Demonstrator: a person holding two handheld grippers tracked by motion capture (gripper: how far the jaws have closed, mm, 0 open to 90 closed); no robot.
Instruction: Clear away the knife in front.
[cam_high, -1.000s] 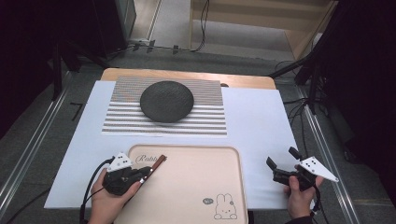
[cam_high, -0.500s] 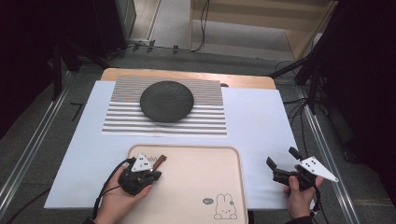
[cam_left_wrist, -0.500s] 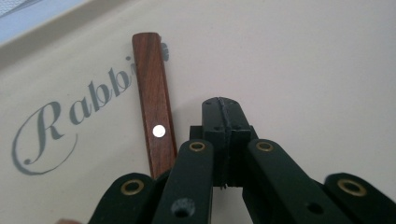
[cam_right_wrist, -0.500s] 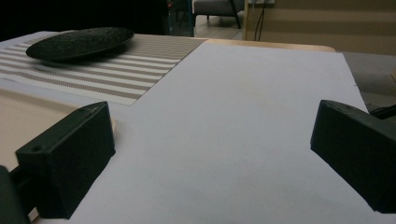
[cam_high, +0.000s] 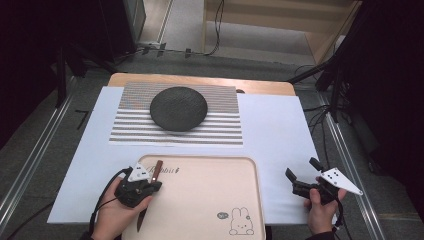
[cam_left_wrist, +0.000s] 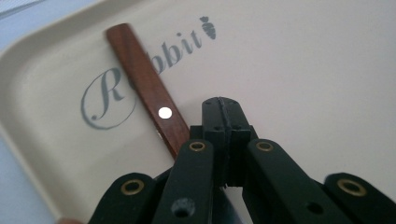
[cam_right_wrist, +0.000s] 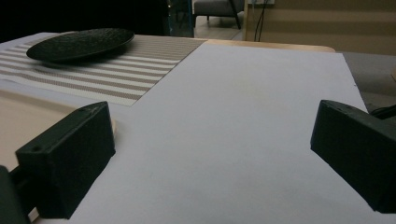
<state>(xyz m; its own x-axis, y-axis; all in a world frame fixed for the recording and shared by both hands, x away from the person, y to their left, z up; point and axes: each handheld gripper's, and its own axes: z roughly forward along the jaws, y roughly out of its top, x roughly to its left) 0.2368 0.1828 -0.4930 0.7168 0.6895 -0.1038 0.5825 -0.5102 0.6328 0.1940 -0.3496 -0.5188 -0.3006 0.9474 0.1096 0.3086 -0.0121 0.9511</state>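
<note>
A knife with a brown wooden handle lies on the beige rabbit tray near its left rim, blade toward the person. My left gripper rests over the knife's middle, jaws shut against each other. In the left gripper view the handle runs out ahead and to the left, passing under the left side of the left gripper, not between the pads. My right gripper is held just right of the tray, open, nothing between its fingers. In its own view the right gripper hovers over white sheet.
A dark round plate sits on a striped mat at the back; both show in the right gripper view, plate and mat. A white sheet covers the table. The tray's raised rim runs beside the knife.
My left gripper has moved right, from the tray's left edge onto the tray over the knife. The knife has swung from slanted to nearly lengthwise. The right gripper has stayed put.
</note>
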